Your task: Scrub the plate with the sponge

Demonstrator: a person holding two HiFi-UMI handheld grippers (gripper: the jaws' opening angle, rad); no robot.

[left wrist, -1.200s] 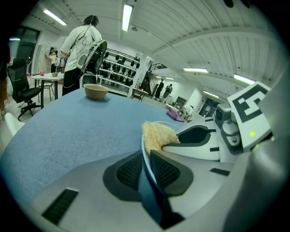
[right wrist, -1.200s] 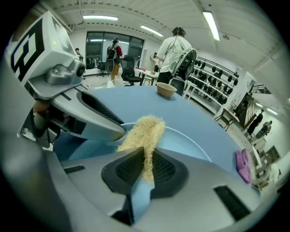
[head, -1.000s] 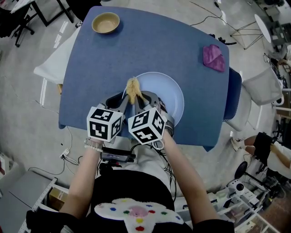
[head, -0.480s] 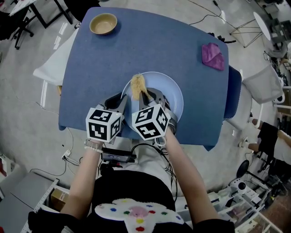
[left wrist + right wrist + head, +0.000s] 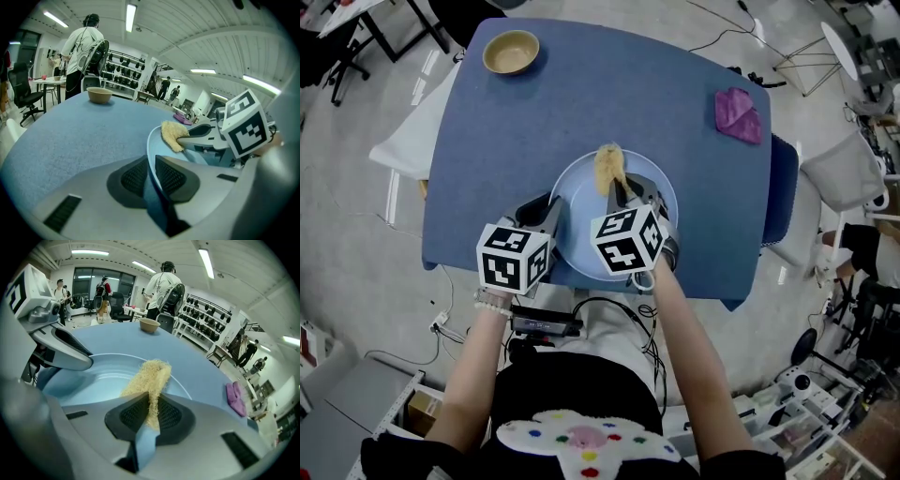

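A light blue plate (image 5: 581, 202) lies on the blue table near its front edge. My left gripper (image 5: 549, 214) is shut on the plate's left rim (image 5: 151, 150), which runs between its two pads. My right gripper (image 5: 622, 190) is shut on a yellow sponge (image 5: 609, 167) that rests on the far part of the plate. In the right gripper view the sponge (image 5: 146, 380) sticks out from between the pads, over the plate (image 5: 93, 376). From the left gripper view the sponge (image 5: 172, 134) shows at the tip of the right gripper (image 5: 193, 136).
A tan bowl (image 5: 511, 52) stands at the table's far left corner. A purple cloth (image 5: 738, 114) lies at the far right edge. The table (image 5: 534, 122) is blue. People stand by desks and racks in the room beyond.
My right gripper has slid the sponge from the plate's left rim to the right and farther across the plate. The left gripper and plate have stayed put.
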